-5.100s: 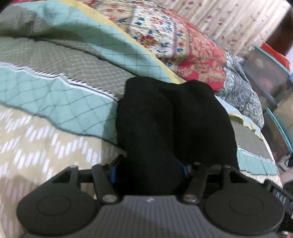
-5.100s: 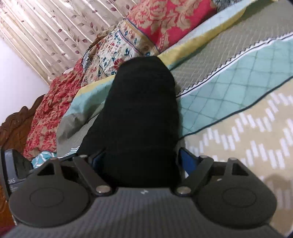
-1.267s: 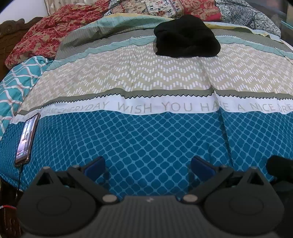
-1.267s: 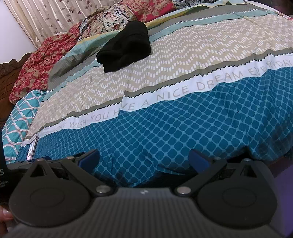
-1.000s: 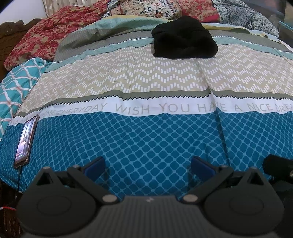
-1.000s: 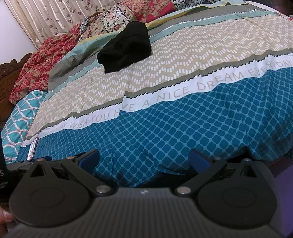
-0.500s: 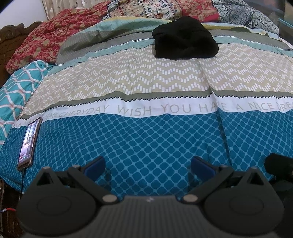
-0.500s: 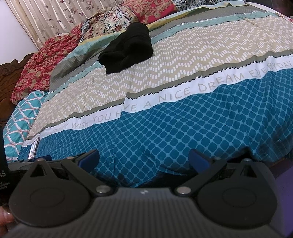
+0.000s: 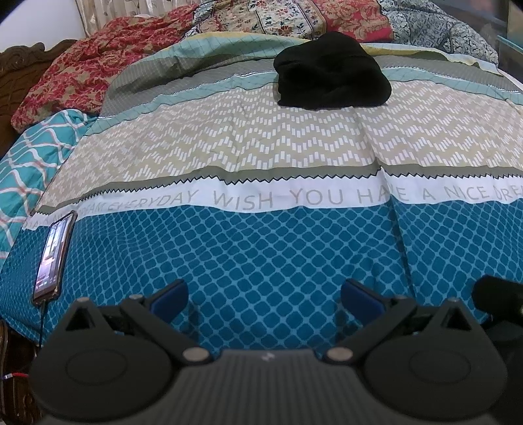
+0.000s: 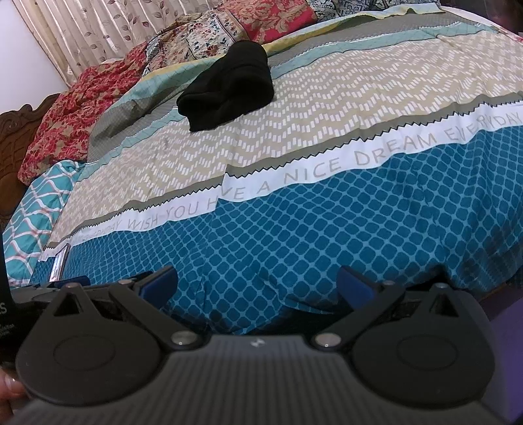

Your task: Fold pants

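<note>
The black pants (image 9: 331,75) lie folded in a compact bundle at the far side of the bed, on the grey and beige bands of the bedspread; they also show in the right wrist view (image 10: 228,86). My left gripper (image 9: 264,296) is open and empty, held over the blue band near the bed's front edge, far from the pants. My right gripper (image 10: 256,282) is open and empty too, over the same front edge to the right.
A phone (image 9: 54,256) with a cable lies at the bedspread's left front corner. Patterned pillows and red quilts (image 9: 294,16) pile up behind the pants. A teal blanket (image 9: 29,157) hangs at the left. Curtains (image 10: 98,29) stand behind the bed.
Five seconds ago both grippers were shut on the pants at the far side; now both are open and pulled back to the front edge. In the last second, only slight camera drift.
</note>
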{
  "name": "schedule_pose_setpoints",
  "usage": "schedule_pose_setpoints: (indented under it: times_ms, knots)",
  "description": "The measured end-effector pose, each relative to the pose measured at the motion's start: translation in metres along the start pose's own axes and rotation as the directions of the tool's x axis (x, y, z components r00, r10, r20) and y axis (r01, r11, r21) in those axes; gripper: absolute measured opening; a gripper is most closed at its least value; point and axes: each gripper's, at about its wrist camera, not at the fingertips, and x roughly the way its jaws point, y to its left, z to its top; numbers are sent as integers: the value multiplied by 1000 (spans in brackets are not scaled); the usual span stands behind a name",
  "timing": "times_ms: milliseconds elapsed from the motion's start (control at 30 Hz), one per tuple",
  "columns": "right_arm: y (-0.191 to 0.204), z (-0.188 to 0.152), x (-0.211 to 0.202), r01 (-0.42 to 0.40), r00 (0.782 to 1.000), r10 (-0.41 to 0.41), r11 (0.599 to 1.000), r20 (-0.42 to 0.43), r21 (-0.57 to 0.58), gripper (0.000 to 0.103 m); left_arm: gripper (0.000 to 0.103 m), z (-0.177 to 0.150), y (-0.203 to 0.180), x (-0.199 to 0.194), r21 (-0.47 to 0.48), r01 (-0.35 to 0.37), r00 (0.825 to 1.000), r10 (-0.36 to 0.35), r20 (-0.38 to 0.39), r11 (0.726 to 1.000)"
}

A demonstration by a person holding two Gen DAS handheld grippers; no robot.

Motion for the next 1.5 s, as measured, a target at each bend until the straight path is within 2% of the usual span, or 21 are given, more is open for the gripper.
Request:
schedule_pose_setpoints:
  times_ms: [400,900,1500]
  knots:
    - [2,0,1,2,1000,-2,1000,-1,-3,103,103,1,1,0,-4,-6,1000,6,-3,1000]
    - [-1,0,2,0,1000,0,1000,-12,8,103,103,-2,5,8,-35,-5,999,4,-45,999]
    - [-2,-2,3,0,1000,1,1000,-25,24,103,103,-4,3,12,-26,-6,998,4,-64,1000]
